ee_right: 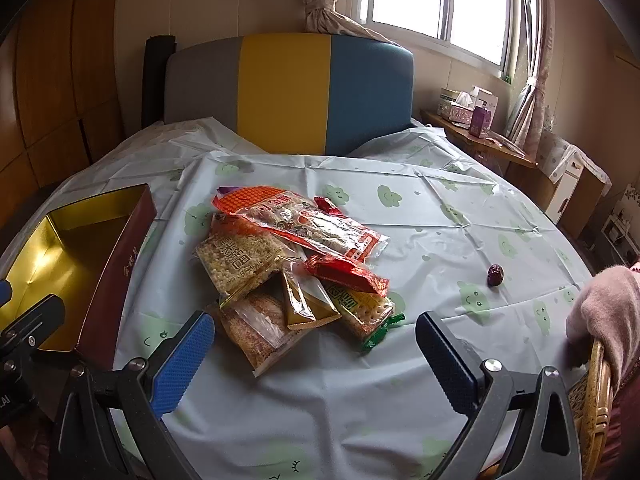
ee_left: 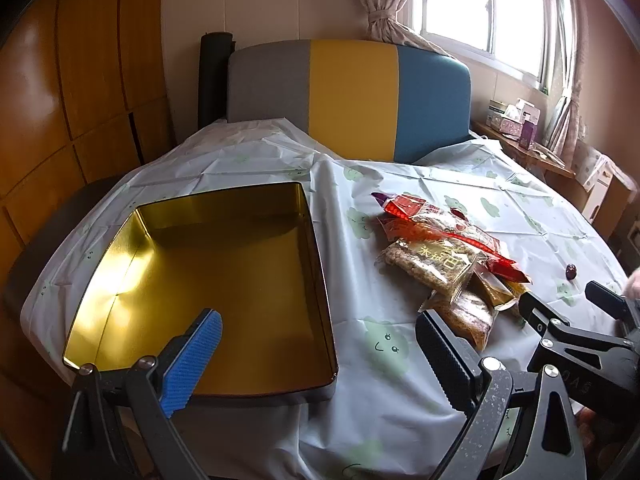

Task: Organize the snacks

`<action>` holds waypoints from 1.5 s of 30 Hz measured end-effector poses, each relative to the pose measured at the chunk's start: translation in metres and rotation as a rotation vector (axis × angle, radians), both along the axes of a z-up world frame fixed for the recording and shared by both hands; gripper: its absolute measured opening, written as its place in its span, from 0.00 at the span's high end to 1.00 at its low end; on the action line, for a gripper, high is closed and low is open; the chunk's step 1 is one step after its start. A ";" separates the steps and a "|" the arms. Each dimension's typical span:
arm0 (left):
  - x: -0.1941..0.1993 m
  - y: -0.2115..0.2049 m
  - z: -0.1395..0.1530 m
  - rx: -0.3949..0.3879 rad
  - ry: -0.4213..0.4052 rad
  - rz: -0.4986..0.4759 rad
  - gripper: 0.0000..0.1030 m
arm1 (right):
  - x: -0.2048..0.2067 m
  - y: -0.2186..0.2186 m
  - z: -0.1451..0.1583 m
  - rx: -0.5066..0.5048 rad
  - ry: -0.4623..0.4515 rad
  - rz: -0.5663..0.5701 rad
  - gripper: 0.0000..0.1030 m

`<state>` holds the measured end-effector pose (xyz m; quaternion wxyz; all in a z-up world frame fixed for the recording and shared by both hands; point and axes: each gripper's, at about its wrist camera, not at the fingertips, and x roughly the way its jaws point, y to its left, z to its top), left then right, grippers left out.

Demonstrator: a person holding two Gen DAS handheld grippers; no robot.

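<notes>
**Snack pile in the middle, tin off to the left, both claws empty**

So the snack pile sits roughly mid-table on the pale cloud-print tablecloth. It's a loose heap of wrapped stuff: a long clear-and-orange packet lies across the top, a puffed rice bar sits under its left end, a red wrapper is on the right side, and a small gold pouch plus a brown crumbly bar stick out at the near edge. There's also a cracker pack with a green end at the near right. They overlap each other, so I can't tell how many packets there are in all.

Left of the pile, apart from it, is the open tin, gold inside, dark red on the outer wall, with nothing in it.

Off to the right, well apart from the heap, one small dark red round thing lies alone on the cloth; can't tell if it's a candy or a date.

The right gripper is spread wide, holding nothing, hovering just at the near edge of the pile. The left gripper is wide too and empty, its blue pad over the tin's near corner.

A pink sleeve shows at the far right, next to a wicker chair. Behind the table is a grey, yellow and blue headboard.
</notes>
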<state>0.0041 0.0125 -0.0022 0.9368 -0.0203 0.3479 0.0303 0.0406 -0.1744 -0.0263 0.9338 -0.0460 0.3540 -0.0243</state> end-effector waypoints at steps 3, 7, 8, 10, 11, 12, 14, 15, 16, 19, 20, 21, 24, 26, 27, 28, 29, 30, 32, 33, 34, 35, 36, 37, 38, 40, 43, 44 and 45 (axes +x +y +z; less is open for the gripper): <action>0.000 0.000 0.001 0.002 -0.002 -0.001 0.05 | 0.001 -0.001 0.001 -0.004 0.001 0.003 0.01; 0.000 0.001 0.001 -0.001 0.000 0.001 0.05 | 0.003 -0.003 0.004 -0.015 -0.008 0.002 0.01; 0.000 0.001 0.000 -0.001 0.001 0.000 0.05 | 0.004 -0.004 0.005 -0.017 -0.010 0.001 0.01; 0.000 0.001 0.000 0.000 0.001 0.000 0.05 | 0.005 -0.005 0.005 -0.021 -0.012 -0.001 0.01; 0.000 0.001 0.000 0.000 0.002 0.000 0.05 | 0.005 -0.006 0.006 -0.022 -0.011 -0.002 0.01; 0.000 0.001 0.000 -0.001 0.003 -0.001 0.05 | 0.006 -0.007 0.006 -0.022 -0.012 -0.002 0.01; 0.000 0.001 0.001 -0.001 0.002 -0.001 0.05 | 0.006 -0.007 0.007 -0.027 -0.014 -0.003 0.01; 0.000 0.001 0.000 0.000 0.003 0.000 0.05 | 0.007 -0.008 0.007 -0.027 -0.015 -0.002 0.01; 0.000 0.001 0.000 -0.002 0.004 0.001 0.05 | 0.007 -0.008 0.007 -0.028 -0.016 0.000 0.01; 0.001 0.001 0.000 -0.002 0.005 0.000 0.05 | 0.008 -0.010 0.009 -0.034 -0.017 0.002 0.01; 0.001 0.002 0.000 -0.001 0.005 0.000 0.05 | 0.009 -0.011 0.010 -0.037 -0.019 0.002 0.01; 0.001 0.002 0.000 -0.001 0.006 -0.001 0.05 | 0.010 -0.012 0.011 -0.038 -0.021 0.002 0.01; 0.002 0.000 -0.001 0.002 0.009 -0.004 0.05 | 0.014 -0.015 0.015 -0.049 -0.029 0.006 0.01; 0.002 -0.001 -0.002 0.003 0.011 -0.006 0.05 | 0.018 -0.018 0.021 -0.048 -0.038 0.006 0.01; 0.002 -0.002 -0.002 0.004 0.011 -0.007 0.05 | 0.020 -0.020 0.023 -0.050 -0.044 0.004 0.01; 0.003 -0.002 -0.002 0.007 0.013 -0.008 0.05 | 0.023 -0.022 0.026 -0.053 -0.049 0.003 0.01; 0.003 -0.003 -0.002 0.008 0.015 -0.011 0.05 | 0.025 -0.024 0.028 -0.054 -0.054 0.000 0.01; 0.004 -0.004 -0.002 0.008 0.016 -0.012 0.05 | 0.027 -0.027 0.031 -0.055 -0.059 -0.003 0.01; 0.005 -0.005 -0.003 0.009 0.022 -0.015 0.05 | 0.034 -0.033 0.036 -0.049 -0.059 -0.005 0.01; 0.006 -0.006 -0.004 0.009 0.025 -0.016 0.05 | 0.038 -0.037 0.039 -0.043 -0.057 -0.008 0.01; 0.007 -0.006 -0.004 0.008 0.029 -0.017 0.05 | 0.042 -0.041 0.042 -0.036 -0.056 -0.013 0.01; 0.009 -0.006 -0.004 0.006 0.033 -0.017 0.05 | 0.047 -0.047 0.045 -0.033 -0.056 -0.020 0.01; 0.011 -0.007 -0.005 0.003 0.039 -0.019 0.05 | 0.052 -0.051 0.047 -0.034 -0.054 -0.025 0.01; 0.012 -0.006 -0.005 0.001 0.042 -0.022 0.05 | 0.058 -0.057 0.049 -0.036 -0.049 -0.031 0.01; 0.015 -0.006 -0.005 -0.009 0.050 -0.026 0.06 | 0.065 -0.063 0.051 -0.036 -0.047 -0.037 0.01; 0.021 -0.006 -0.004 -0.032 0.067 -0.041 0.12 | 0.080 -0.076 0.053 -0.054 -0.039 -0.058 0.01; 0.033 -0.011 -0.003 -0.070 0.108 -0.105 0.30 | 0.101 -0.100 0.051 -0.069 -0.026 -0.105 0.02; 0.039 -0.014 -0.003 -0.091 0.127 -0.129 0.41 | 0.111 -0.110 0.048 -0.074 -0.017 -0.128 0.04; 0.043 -0.017 -0.003 -0.103 0.137 -0.143 0.45 | 0.118 -0.118 0.045 -0.076 -0.011 -0.145 0.06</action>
